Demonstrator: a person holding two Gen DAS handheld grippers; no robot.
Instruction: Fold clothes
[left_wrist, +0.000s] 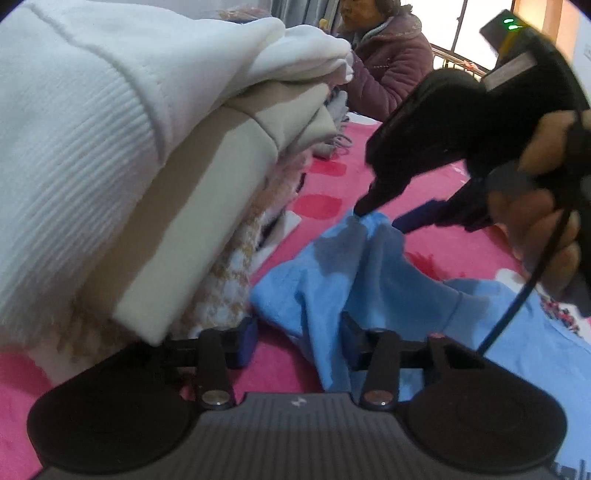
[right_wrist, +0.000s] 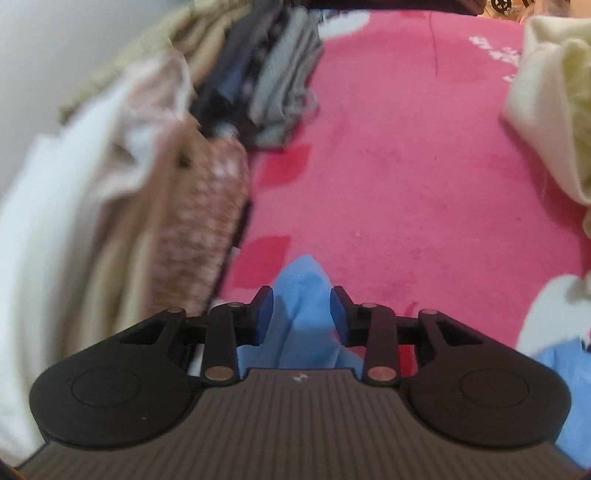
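The blue garment (left_wrist: 373, 273) lies crumpled on the pink blanket (right_wrist: 406, 166), and a peak of it rises between the two parted fingers of the right gripper (right_wrist: 301, 314). The hand (left_wrist: 543, 206) tilts this gripper down toward the cloth. The left gripper (left_wrist: 299, 338) is low and open, with the cloth against its right finger. A folded pile (left_wrist: 110, 166) stands to its left.

Pink blanket (right_wrist: 424, 166) (red patches) below a bright window (left_wrist: 476, 37).
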